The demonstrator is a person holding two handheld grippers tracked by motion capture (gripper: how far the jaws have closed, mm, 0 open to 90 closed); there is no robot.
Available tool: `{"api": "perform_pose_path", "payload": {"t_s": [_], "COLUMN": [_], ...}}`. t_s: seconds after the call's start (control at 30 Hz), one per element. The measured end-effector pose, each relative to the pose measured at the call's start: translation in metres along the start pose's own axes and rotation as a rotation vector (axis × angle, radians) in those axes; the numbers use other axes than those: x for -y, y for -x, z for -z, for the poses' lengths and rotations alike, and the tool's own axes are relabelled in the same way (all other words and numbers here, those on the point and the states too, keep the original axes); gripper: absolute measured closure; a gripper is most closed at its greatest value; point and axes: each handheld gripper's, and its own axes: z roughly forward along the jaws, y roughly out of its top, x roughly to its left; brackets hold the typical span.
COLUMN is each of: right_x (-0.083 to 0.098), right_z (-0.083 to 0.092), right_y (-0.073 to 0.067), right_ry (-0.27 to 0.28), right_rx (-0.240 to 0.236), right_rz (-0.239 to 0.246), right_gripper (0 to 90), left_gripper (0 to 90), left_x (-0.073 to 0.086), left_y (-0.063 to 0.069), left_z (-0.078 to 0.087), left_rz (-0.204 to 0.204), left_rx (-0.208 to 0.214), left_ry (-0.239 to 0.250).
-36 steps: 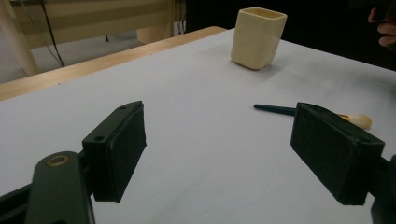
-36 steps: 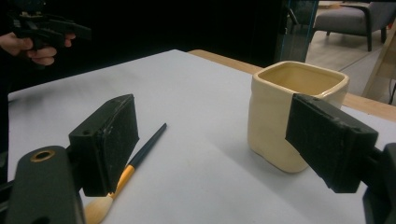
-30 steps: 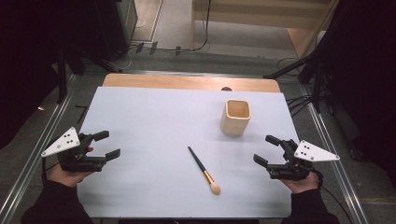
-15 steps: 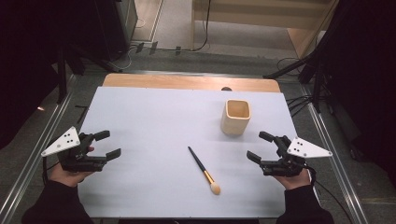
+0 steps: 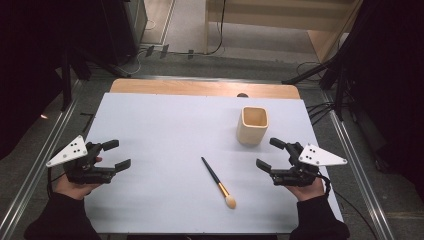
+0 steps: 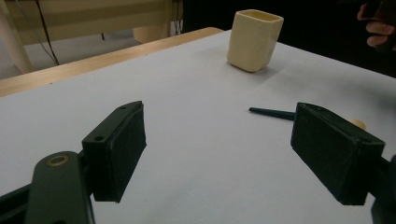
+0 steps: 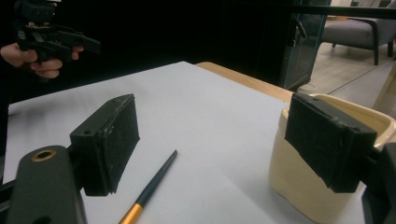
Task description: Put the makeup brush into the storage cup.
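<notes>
A cream square cup [image 5: 253, 125] is seen upright, its inside unclear; a makeup brush [image 5: 218, 176] is laid beside it, apart; both grippers, left [image 5: 117, 154] and right [image 5: 271, 153], are held wide with nothing between the jaws

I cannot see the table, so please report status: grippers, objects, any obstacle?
Left gripper open, empty. Right gripper open, empty, beside cup. Brush flat on table between them. Nothing in the way.

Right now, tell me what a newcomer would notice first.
A cream square cup stands upright on the white table, right of centre. A dark-handled brush lies nearer the person, bristles toward them. An open left gripper and right gripper flank them, each hand-held, fingers empty.
</notes>
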Motion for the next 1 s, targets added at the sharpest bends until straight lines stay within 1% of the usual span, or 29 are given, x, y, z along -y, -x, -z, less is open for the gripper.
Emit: {"api": "perform_pose_path", "payload": {"t_s": [0.23, 0.47, 0.5, 0.6, 0.8, 1.0], "right_x": [-0.003, -0.005, -0.006, -0.007, -0.009, -0.010], "right_z": [-0.015, -0.025, -0.030, -0.037, -0.050, -0.061], "right_y": [-0.004, -0.007, -0.009, -0.012, -0.018, -0.023], "right_ry": [-0.004, -0.003, -0.008, -0.006, -0.010, -0.005], "right_rx": [-0.023, -0.028, -0.032, -0.038, -0.045, -0.039], "right_rz": [0.006, 0.009, 0.018, 0.019, 0.024, 0.026], "right_gripper": [18.5, 18.6, 18.6, 18.6, 18.6, 19.1], "left_gripper": [18.3, 18.3, 18.3, 18.3, 18.3, 18.3], "left_x": [0.000, 0.000, 0.000, 0.000, 0.000, 0.000], "left_y": [0.000, 0.000, 0.000, -0.001, -0.001, -0.002], "left_z": [0.000, -0.001, -0.002, -0.002, -0.002, -0.002], "left_rz": [-0.002, 0.000, -0.002, -0.001, -0.001, -0.002], "left_rx": [-0.007, 0.001, 0.001, 0.000, -0.004, -0.005], "left_ry": [-0.005, 0.000, -0.002, -0.004, -0.007, -0.011]}}
